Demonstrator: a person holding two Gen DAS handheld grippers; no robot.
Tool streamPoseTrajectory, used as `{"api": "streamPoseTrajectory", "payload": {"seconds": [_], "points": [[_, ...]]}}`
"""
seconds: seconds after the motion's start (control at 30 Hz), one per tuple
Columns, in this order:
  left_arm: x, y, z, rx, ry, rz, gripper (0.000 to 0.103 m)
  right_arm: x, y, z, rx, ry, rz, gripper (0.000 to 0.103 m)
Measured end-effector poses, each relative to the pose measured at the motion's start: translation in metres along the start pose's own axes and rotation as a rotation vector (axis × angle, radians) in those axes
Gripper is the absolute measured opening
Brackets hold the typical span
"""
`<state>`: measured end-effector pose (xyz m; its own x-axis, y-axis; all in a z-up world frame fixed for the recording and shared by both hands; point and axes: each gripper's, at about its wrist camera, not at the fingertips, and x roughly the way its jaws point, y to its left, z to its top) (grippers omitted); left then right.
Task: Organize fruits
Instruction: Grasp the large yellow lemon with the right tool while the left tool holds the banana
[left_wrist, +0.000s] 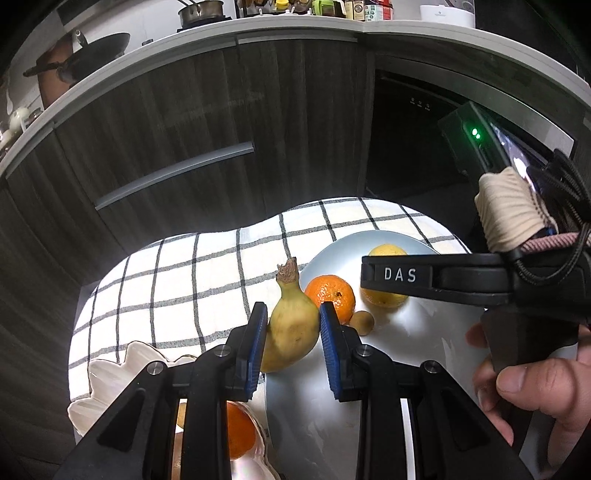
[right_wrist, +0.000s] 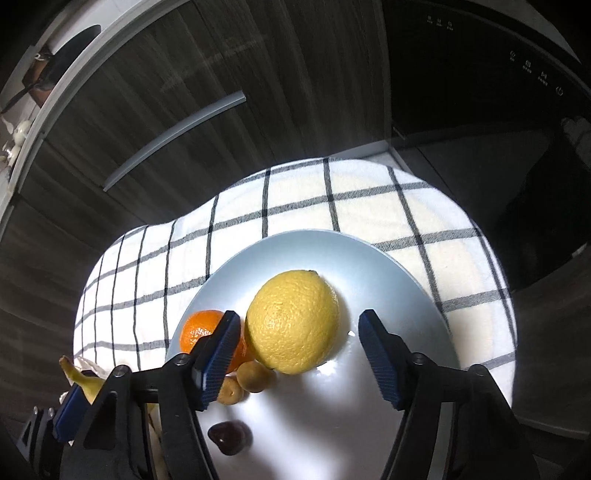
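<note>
My left gripper (left_wrist: 293, 325) is shut on a small yellow banana (left_wrist: 291, 328), held stem-up over the left rim of a pale blue plate (left_wrist: 306, 406). On the plate lie a tangerine (left_wrist: 330, 293), a lemon (left_wrist: 384, 299) and a small brown fruit (left_wrist: 362, 321). In the right wrist view my right gripper (right_wrist: 299, 332) stands open around the lemon (right_wrist: 293, 325), with a gap at each pad. Beside it are the tangerine (right_wrist: 199, 332), two small brown fruits (right_wrist: 255, 374) and a dark red fruit (right_wrist: 227, 437). The banana (right_wrist: 83, 380) shows at the lower left.
A checked cloth (right_wrist: 332, 199) covers the small table under the plate (right_wrist: 369, 266). A white scalloped bowl (left_wrist: 110, 373) at the lower left holds an orange (left_wrist: 240, 428). Dark cabinet doors (left_wrist: 184, 129) and a black appliance (left_wrist: 406, 147) stand close behind. A hand (left_wrist: 535, 387) grips the right tool.
</note>
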<state>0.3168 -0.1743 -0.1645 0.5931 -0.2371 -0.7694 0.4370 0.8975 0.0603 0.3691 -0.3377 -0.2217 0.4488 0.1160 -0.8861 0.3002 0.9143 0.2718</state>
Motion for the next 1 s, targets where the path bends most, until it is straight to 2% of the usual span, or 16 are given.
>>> {"api": "streamPoseTrajectory", "payload": {"seconds": [0.13, 0.57, 0.8, 1.0], "points": [[0.001, 0.0, -0.001, 0.0, 0.006, 0.0, 0.029, 0.006, 0.001, -0.001, 0.004, 0.015, 0.017, 0.059], [0.002, -0.001, -0.002, 0.003, 0.009, -0.006, 0.029, 0.001, -0.007, -0.007, 0.017, -0.002, 0.053, 0.056], [-0.015, -0.006, -0.001, 0.006, -0.013, -0.013, 0.029, -0.024, -0.007, -0.014, 0.013, -0.034, 0.057, 0.056], [-0.045, -0.007, -0.001, -0.001, -0.048, -0.011, 0.029, -0.056, 0.003, -0.023, -0.015, -0.056, 0.066, 0.056]]}}
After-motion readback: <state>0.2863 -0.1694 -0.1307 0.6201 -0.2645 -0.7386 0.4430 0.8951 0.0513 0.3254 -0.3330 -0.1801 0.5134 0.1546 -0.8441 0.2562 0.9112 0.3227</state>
